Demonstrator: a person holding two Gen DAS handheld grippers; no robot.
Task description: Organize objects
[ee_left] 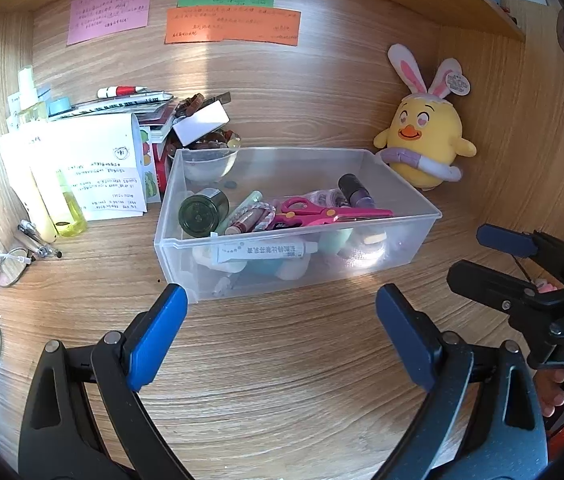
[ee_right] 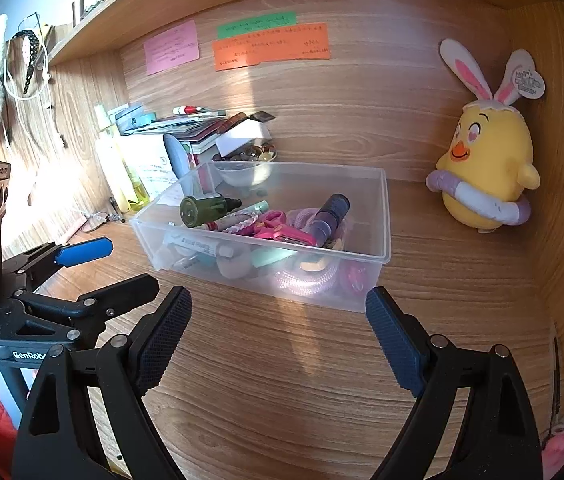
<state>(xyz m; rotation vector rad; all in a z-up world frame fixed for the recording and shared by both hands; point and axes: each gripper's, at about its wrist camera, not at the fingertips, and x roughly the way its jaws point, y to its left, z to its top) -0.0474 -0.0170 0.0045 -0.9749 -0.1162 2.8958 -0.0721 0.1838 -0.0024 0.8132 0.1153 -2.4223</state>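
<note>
Clear bin (ee_left: 398, 236) of clutter mid-desk (ee_left: 282, 380), scissors (ee_left: 322, 212) on top.
Left gripper (ee_left: 282, 332) and right gripper (ee_right: 278, 328) both spread wide, holding nothing, just short of it.

Sticky notes' (ee_left: 232, 20) handwriting too small; bin's (ee_left: 402, 240) lower items blurred.

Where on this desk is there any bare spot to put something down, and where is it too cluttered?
Bare wood lies in front of the clear bin, between it and both open grippers, the left gripper and the right gripper. Another free patch sits between the bin and the yellow chick plush. The bin's left side is crowded: bottles, papers, a bowl of beads, glasses.
</note>
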